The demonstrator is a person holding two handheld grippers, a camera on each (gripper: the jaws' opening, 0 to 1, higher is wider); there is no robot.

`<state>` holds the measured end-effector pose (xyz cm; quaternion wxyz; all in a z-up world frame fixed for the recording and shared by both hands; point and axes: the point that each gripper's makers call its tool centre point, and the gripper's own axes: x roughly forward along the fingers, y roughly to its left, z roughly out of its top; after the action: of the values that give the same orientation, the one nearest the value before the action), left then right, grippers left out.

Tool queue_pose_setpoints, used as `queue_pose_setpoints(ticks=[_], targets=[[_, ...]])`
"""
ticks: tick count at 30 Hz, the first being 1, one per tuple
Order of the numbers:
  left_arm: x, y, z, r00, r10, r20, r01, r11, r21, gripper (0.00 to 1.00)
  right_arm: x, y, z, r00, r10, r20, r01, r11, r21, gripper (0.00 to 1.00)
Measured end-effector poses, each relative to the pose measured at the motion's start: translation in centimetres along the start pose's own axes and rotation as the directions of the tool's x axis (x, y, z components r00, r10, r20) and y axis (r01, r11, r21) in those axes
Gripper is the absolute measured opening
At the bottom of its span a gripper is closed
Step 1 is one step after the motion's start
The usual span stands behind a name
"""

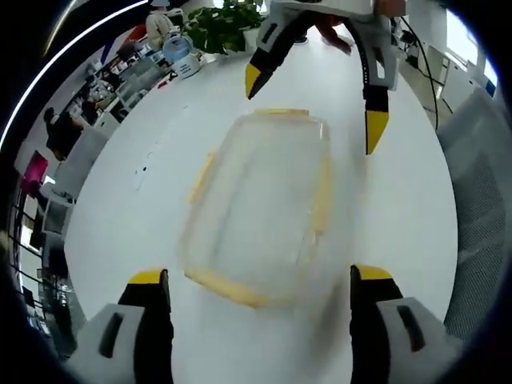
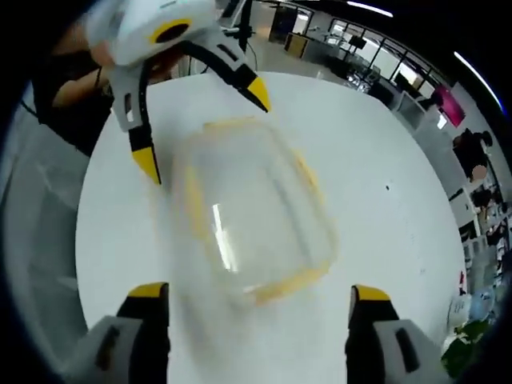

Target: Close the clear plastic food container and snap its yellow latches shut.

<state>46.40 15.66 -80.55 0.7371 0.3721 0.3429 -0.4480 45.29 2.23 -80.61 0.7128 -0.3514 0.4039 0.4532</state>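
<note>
I held my two grippers facing each other across a round white table (image 1: 416, 208), one at each short end of a clear plastic container (image 1: 260, 212) that lay flat on the tabletop between them. My left gripper (image 1: 260, 280) pointed forward over the near end of the container, its yellow-tipped jaws spread wide apart, wider than the container, and holding nothing. My right gripper (image 2: 260, 292) was posed the same way from the opposite end, its jaws also wide apart and empty. In the left gripper view the right gripper hung over the far end of the container, jaws spread. The container looked blurred, so I could not tell whether its lid was fully seated. Its yellow latches (image 1: 323, 192) ran along the rim. A potted plant (image 1: 228, 28) stood at the far edge of the table.
</note>
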Motion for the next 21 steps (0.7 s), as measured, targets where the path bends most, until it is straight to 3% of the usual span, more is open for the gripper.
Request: queue_pose_setpoints(ticks=[10, 17, 21], targets=[[-1.2, -1.6, -0.3, 0.999, 0.018, 0.039, -0.016, 0.999, -0.032, 0.90, -0.4, 1.3, -0.5, 0.998, -0.034, 0.046, 0.031, 0.997, 0.070, 0.93], [-1.9, -2.8, -0.4, 0.996, 0.011, 0.090, -0.001, 0.995, -0.101, 0.89, -1.3, 1.9, -0.7, 0.995, -0.063, 0.081, 0.054, 0.992, 0.114, 0.92], [-2.5, -3.1, -0.7, 0.994, 0.036, 0.104, -0.027, 0.995, -0.094, 0.89, -1.8, 2.2, -0.4, 0.988, -0.080, 0.130, 0.061, 0.987, 0.145, 0.91]])
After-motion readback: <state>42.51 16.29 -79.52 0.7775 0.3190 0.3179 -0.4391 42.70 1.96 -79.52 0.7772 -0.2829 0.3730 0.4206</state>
